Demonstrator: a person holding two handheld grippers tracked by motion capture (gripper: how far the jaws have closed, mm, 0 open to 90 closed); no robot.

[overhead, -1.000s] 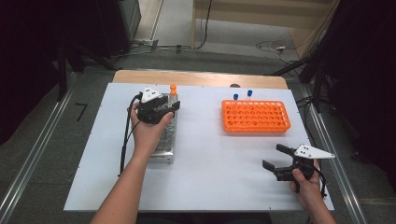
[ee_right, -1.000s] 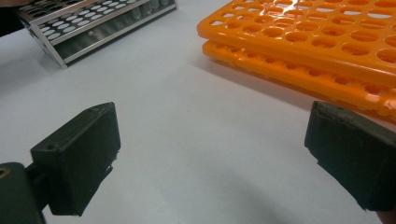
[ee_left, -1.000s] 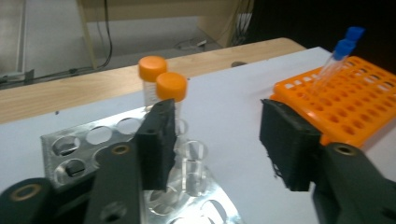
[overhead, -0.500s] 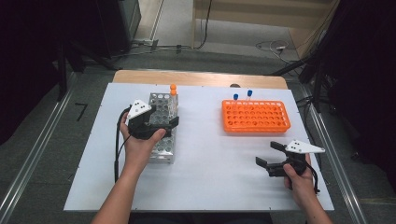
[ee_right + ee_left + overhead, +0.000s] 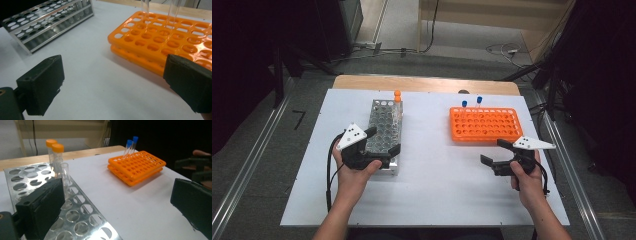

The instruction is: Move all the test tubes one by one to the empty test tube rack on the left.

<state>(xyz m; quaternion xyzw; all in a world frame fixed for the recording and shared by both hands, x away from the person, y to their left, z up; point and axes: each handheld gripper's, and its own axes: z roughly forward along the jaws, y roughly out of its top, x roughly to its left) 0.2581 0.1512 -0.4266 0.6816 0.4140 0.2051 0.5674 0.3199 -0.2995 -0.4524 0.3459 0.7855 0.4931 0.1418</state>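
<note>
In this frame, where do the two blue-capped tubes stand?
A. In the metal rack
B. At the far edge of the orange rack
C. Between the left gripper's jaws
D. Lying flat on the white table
B: both blue-capped tubes stand upright in the far row of the orange rack.

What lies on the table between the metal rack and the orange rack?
Nothing: in the high view, bare white table separates the metal rack from the orange rack.
</note>
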